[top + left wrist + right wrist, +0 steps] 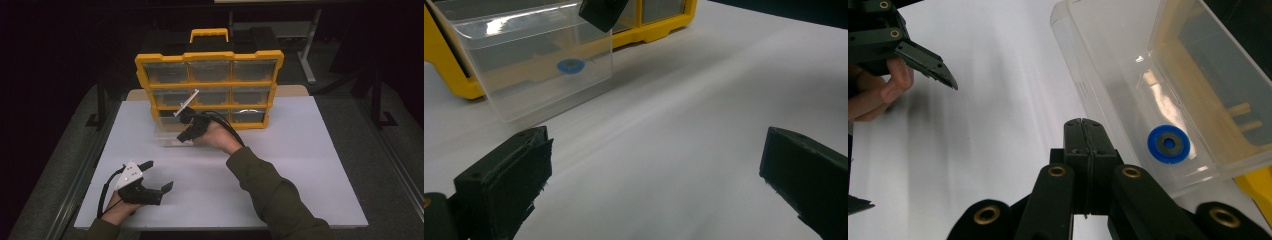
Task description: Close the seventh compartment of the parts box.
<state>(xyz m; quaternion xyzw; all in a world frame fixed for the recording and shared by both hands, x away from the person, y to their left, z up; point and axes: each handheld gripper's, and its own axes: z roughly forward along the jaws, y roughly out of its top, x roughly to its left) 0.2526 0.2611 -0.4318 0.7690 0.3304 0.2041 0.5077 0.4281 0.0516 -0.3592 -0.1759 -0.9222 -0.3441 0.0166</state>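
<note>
Fingers of our right gripper (1083,125) pressed flat together beside the clear plastic drawer (1128,75).
We see that drawer, smooth and see-through with rounded corners, resting on the white table (280,165) just in front of the yellow organiser (210,55), a blue ring-shaped washer (1168,144) lying on its floor a little right of our shut tips. Our left gripper (159,176) sits well apart near the table's edge, its matte black fingers (504,185) spread wide with nothing between them.
</note>
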